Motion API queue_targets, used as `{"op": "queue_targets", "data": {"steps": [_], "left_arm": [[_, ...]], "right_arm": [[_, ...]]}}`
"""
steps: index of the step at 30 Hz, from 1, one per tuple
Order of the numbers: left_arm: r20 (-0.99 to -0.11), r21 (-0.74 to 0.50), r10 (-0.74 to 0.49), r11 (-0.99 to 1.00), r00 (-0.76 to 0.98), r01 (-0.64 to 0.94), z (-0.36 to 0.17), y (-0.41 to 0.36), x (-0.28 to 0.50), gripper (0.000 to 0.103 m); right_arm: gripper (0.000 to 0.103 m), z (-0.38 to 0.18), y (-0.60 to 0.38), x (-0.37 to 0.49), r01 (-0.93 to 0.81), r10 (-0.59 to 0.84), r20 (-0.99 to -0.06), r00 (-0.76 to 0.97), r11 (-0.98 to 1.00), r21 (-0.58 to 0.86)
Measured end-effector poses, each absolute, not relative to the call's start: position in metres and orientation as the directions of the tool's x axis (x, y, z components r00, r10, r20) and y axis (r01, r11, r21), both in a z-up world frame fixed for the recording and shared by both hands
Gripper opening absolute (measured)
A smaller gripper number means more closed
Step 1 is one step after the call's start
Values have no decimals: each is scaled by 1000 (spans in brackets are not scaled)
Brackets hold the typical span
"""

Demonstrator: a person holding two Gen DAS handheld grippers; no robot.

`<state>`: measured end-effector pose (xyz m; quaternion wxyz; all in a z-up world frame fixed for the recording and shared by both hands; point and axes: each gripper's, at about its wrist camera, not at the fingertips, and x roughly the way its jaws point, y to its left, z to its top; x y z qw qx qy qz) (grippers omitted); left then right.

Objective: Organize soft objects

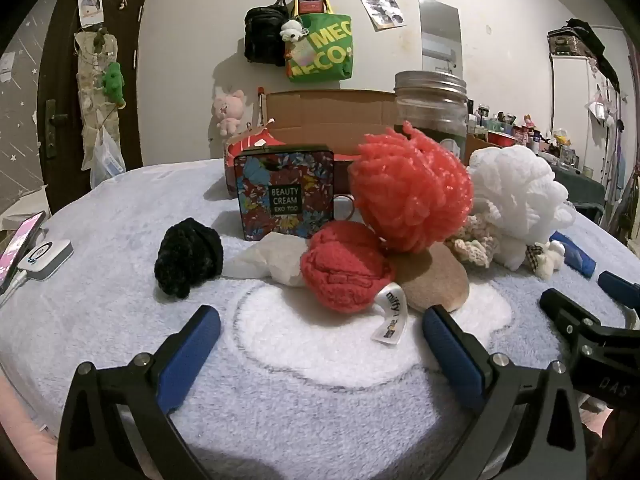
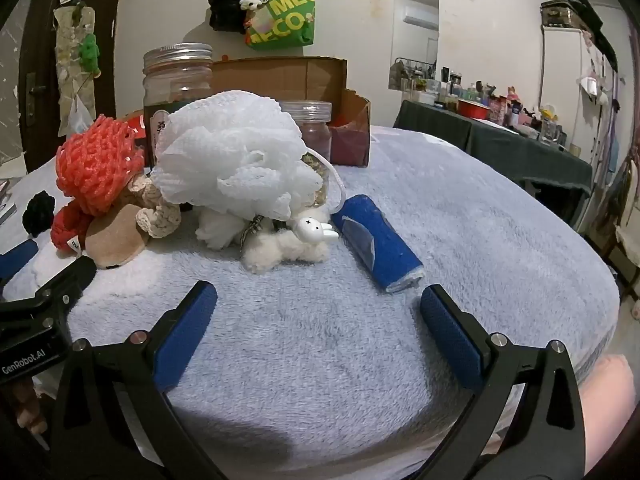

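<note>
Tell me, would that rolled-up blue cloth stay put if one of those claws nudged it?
Probably not: the blue cloth roll lies on its side, so a sideways push would likely roll it, though the fluffy blanket may slow it. It looks soft, so it should squash rather than slip when pinched.

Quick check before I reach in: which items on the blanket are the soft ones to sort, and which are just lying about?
Soft, for the job:
- coral loofah
- white loofah
- red knit ball
- black knit piece
- bunny plush
- blue rolled cloth

Just lying about:
- floral tin
- glass jar
- phone
</note>
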<state>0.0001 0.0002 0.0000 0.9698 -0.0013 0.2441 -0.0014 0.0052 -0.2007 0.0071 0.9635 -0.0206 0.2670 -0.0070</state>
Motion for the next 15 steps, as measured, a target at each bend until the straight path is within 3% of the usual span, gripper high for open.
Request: {"op": "queue_targets", "data": {"steps": [15], "left_arm": [[-471, -1, -2, 1000, 882, 2, 0, 0, 0, 103]], "right_arm": [[103, 7, -201, 5, 2, -26, -512, 859, 999, -46]]}}
